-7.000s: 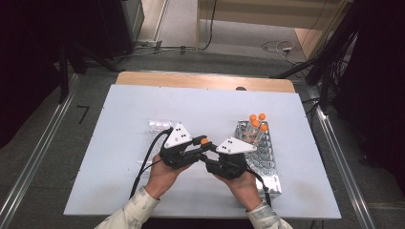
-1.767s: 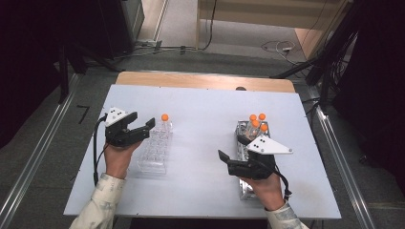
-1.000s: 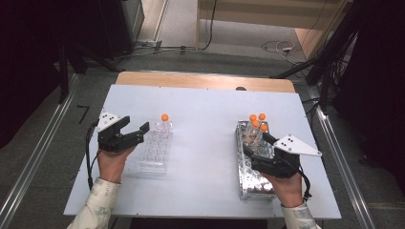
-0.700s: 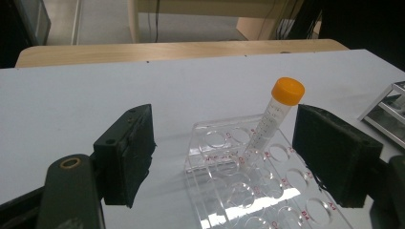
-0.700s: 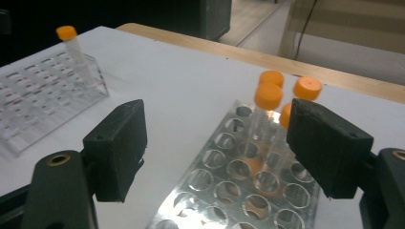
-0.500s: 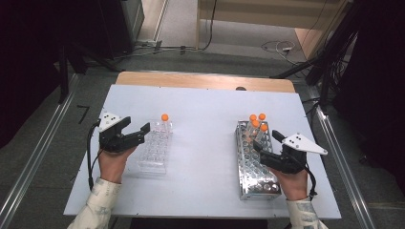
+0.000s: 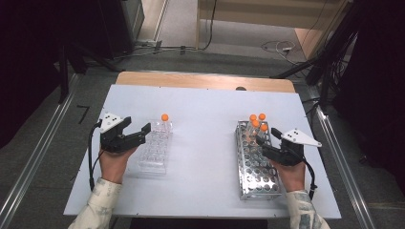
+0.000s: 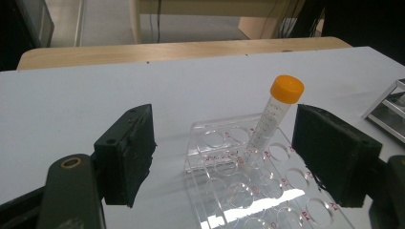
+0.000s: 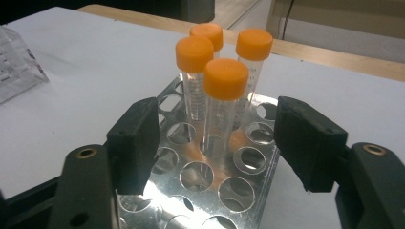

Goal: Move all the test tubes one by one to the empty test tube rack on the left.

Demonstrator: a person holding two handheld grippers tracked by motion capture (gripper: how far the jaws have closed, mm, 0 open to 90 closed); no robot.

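White table (image 7: 205,109), right claw (image 9: 217,138) closing, nearer metal rack's (image 7: 258,167) tubes (image 9: 224,81)

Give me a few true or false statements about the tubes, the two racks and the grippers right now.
1. The metal rack holds four orange-capped tubes. True.
2. The clear rack is empty. False: one tube stands in it, leaning.
3. The right gripper is clamped on a tube. False: its jaws have just been closing, but the pads do not touch the nearest tube.
4. The left gripper is open beside the clear rack. True.
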